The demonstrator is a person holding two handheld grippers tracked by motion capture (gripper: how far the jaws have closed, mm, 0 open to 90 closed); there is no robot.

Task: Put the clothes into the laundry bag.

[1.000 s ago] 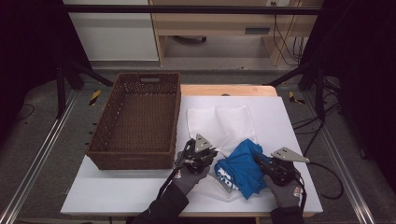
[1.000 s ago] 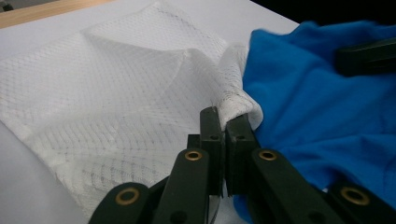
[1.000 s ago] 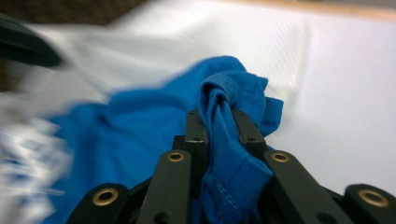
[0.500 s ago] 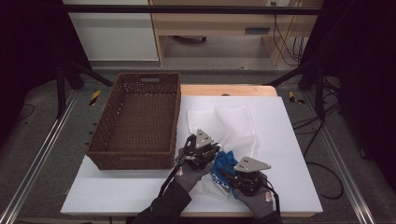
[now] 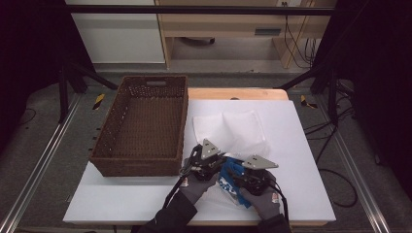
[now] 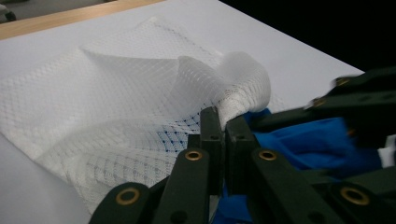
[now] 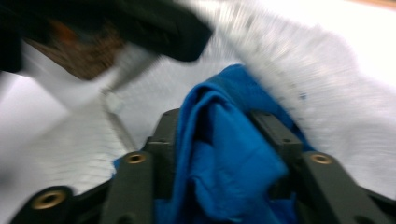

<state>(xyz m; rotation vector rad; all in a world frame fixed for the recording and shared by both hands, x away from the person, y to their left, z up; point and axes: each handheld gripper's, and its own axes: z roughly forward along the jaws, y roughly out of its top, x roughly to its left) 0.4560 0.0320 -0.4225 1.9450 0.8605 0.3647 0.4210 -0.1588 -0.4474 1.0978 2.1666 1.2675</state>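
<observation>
- Far left, we note a brown wicker basket (image 5: 141, 128) on the white table (image 5: 301, 145).
- Left gripper (image 6: 223, 122) clenched on the white mesh bag (image 6: 116, 93) edge.
- Right gripper (image 7: 219, 135): jaws have just been opening, blue cloth (image 7: 224, 154) between them, beside the bag mouth.

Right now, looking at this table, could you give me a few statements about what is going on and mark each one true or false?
1. The left gripper is pinching the white mesh bag. True.
2. The blue cloth lies inside the wicker basket. False: it sits between the right gripper's jaws, on the table beside the basket.
3. The wicker basket holds nothing. True.
4. The right gripper's jaws are pressed fully together. False: they have just been opening and stand apart, with the blue cloth between them.
</observation>
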